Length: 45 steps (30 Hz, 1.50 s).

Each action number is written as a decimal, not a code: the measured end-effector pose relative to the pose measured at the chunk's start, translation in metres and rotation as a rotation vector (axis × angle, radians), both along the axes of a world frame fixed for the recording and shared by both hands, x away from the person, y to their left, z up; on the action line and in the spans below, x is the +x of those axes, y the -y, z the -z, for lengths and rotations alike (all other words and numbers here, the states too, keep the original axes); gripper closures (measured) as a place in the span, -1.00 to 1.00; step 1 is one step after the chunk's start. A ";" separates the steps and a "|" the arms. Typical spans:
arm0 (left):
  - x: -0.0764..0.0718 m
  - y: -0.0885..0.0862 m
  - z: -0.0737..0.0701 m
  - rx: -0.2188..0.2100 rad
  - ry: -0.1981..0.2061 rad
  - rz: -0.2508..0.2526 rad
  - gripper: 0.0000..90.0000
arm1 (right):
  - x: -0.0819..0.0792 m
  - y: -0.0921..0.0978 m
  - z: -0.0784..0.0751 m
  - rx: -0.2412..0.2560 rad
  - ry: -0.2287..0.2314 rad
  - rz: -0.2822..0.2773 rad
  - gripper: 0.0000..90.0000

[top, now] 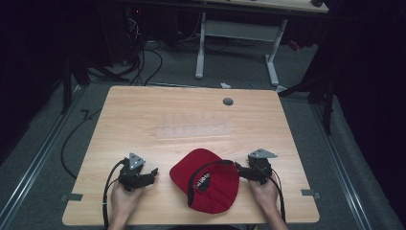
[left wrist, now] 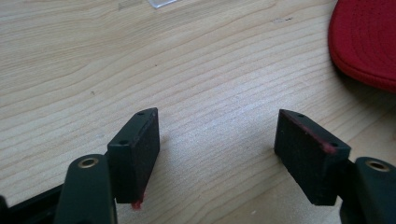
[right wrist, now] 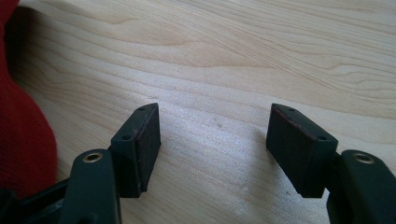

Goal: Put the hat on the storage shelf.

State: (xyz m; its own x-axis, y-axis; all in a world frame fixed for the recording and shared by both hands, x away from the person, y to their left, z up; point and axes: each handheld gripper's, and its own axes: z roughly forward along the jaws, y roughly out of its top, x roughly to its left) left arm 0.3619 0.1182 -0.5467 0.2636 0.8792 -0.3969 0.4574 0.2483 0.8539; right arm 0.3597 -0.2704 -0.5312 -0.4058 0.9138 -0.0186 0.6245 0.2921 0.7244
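- The red baseball cap (top: pixel 207 179) lies upside down near the front edge of the wooden table (top: pixel 143 110), between my two hands. Its hollow faces up, with a black inner band and a label whose writing is too small to read. The brim points away from me and a little left.
- My right gripper (top: pixel 238 167) sits just beside the cap's right rim, jaws spread apart with nothing between them. In the right gripper view the red cloth (right wrist: pixel 21 126) bulges at the left edge, outside the gap; bare wood lies between the pads (right wrist: pixel 144 140).
- My left gripper (top: pixel 152 173) rests just off the cap's left side, near the brim, also spread wide and empty. In the left gripper view the brim (left wrist: pixel 366 42) curves in at the upper right, apart from the pads (left wrist: pixel 140 149).
- I judge this as the approach: both claws flank the cap, neither has hold of it yet.
- Next, I think each claw needs to turn inward and slide one pad under or over the rim, then close on cloth. The soft crown may buckle, so the stiffer band seems the safer bite.
- Farther off, a faint clear sheet (top: pixel 194 127) lies mid-table, and a grey round plug (top: pixel 228 101) sits near the far edge.
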 end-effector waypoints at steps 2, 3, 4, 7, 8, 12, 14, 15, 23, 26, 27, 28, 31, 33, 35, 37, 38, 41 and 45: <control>0.000 0.000 0.000 0.001 -0.001 0.003 -0.32 | 0.000 0.000 0.000 0.000 0.000 0.000 -0.21; 0.000 0.000 0.000 0.002 -0.001 0.005 -0.32 | 0.000 0.000 0.000 0.000 0.000 0.000 -0.21; 0.000 0.000 0.000 0.002 -0.001 0.005 -0.33 | 0.000 0.000 0.000 0.000 0.000 0.000 -0.21; 0.000 0.000 0.000 0.001 -0.001 0.005 -0.34 | 0.000 0.000 0.000 0.000 0.000 0.000 -0.21; 0.000 0.000 0.000 0.001 -0.002 0.006 -0.34 | 0.000 0.000 0.000 0.000 0.000 0.000 -0.21; 0.000 0.001 0.000 0.002 0.000 0.005 -0.34 | 0.000 0.000 0.000 0.000 0.000 0.000 -0.21; 0.000 0.001 0.000 0.000 -0.001 0.004 -0.35 | 0.000 0.000 0.000 0.000 0.000 0.000 -0.21; 0.000 0.001 0.000 0.002 -0.001 0.004 -0.35 | 0.000 0.000 0.000 0.000 0.000 0.000 -0.21; 0.000 0.001 0.000 0.001 -0.002 0.005 -0.36 | -0.001 -0.001 0.000 0.002 0.001 0.015 -0.20; 0.000 0.001 0.000 0.001 -0.002 0.005 -0.37 | -0.002 0.000 0.000 0.005 0.000 0.018 -0.16; 0.000 0.001 0.000 0.001 -0.002 0.005 -0.37 | -0.002 0.000 0.000 0.004 0.002 0.019 -0.14; 0.000 0.001 0.000 0.001 -0.002 0.005 -0.38 | -0.002 0.000 0.000 0.006 0.002 0.020 -0.12; 0.000 0.001 0.000 0.001 -0.004 0.008 -0.39 | -0.003 0.002 -0.001 0.012 -0.004 0.029 -0.04; 0.000 0.001 0.000 0.002 -0.005 0.009 -0.39 | -0.003 0.004 -0.002 0.030 -0.011 0.034 -0.01; 0.000 0.001 0.000 0.003 -0.005 0.009 -0.39 | -0.004 0.006 -0.003 0.042 -0.008 0.032 -0.01; -0.001 0.001 0.000 0.004 -0.005 0.010 -0.39 | -0.005 0.006 -0.004 0.049 -0.004 0.034 -0.01; -0.001 0.001 0.000 0.004 -0.005 0.010 -0.39 | -0.008 0.007 -0.007 0.067 0.009 0.032 -0.01; -0.001 0.001 0.000 0.004 -0.006 0.011 -0.40 | -0.013 0.009 -0.011 0.089 0.026 0.030 -0.01; -0.001 0.002 0.000 0.004 -0.004 0.010 -0.40 | -0.019 0.012 -0.017 0.117 0.041 0.025 -0.02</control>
State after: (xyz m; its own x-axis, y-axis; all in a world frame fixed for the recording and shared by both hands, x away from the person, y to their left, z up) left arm 0.3614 0.1166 -0.5471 0.2711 0.8782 -0.3941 0.4638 0.2396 0.8529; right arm 0.3409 -0.2823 -0.5138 -0.3835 0.9207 0.0727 0.5998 0.1884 0.7777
